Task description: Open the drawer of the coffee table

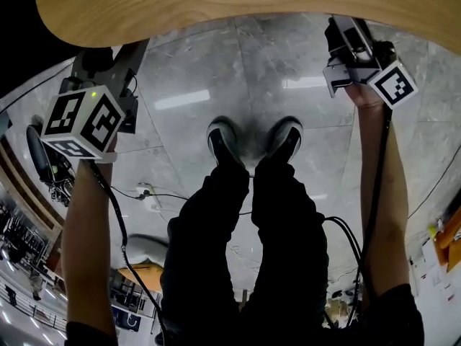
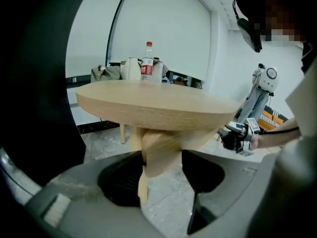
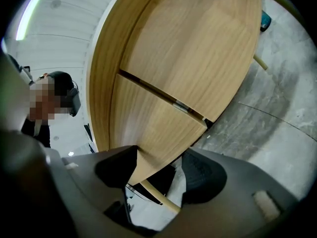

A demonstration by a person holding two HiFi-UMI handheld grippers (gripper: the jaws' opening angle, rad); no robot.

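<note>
The oval wooden coffee table (image 1: pixel 216 6) fills the top of the head view. In the right gripper view I see the table's (image 3: pixel 198 38) underside, where a dark seam with a small metal piece (image 3: pixel 181 106) sets off the drawer panel (image 3: pixel 148 128). My right gripper (image 3: pixel 158 175) is open, and the drawer's corner reaches in between its jaws; I see no pad pressing on it. That gripper (image 1: pixel 346 38) sits at the table's right edge. My left gripper (image 2: pixel 161 180) is open in front of the table (image 2: pixel 153 100), the blurred underpart showing through its gap. It (image 1: pixel 122 63) hovers at the left edge.
My shoes (image 1: pixel 223 139) stand on grey marble floor just short of the table. Cables (image 1: pixel 144 193) trail over the floor at the left, near an office chair (image 1: pixel 39 153). Beyond the table are a bottle (image 2: pixel 147 61), some bags and a white humanoid robot (image 2: pixel 260 90).
</note>
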